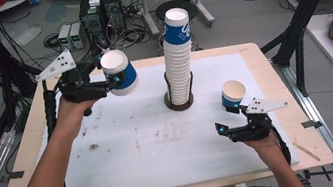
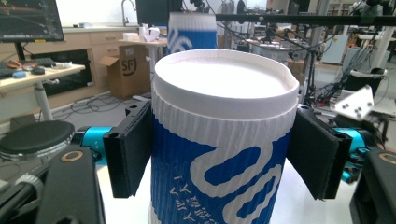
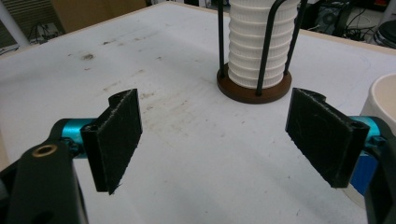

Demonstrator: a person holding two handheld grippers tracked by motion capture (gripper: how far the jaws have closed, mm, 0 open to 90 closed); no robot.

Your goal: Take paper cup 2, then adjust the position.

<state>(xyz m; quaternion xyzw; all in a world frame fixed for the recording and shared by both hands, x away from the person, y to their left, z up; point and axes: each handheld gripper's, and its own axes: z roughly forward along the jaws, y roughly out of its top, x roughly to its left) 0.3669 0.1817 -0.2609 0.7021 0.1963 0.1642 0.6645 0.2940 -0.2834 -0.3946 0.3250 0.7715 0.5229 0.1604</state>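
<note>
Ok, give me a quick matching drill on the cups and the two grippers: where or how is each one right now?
1. cup in the air
2. cup stack
3. single cup
4. right gripper

a. in the wire holder at mid-table
b. jaws open, nothing between them
c. clamped by the left gripper
d. upright on the table by the right gripper

Pairs: 1-c, 2-a, 3-d, 4-b

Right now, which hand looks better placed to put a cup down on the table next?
Probably the left. The left gripper already has its fingers clamped on a blue-and-white cup above the table. The right gripper is open beside another cup, near the stack.
</note>
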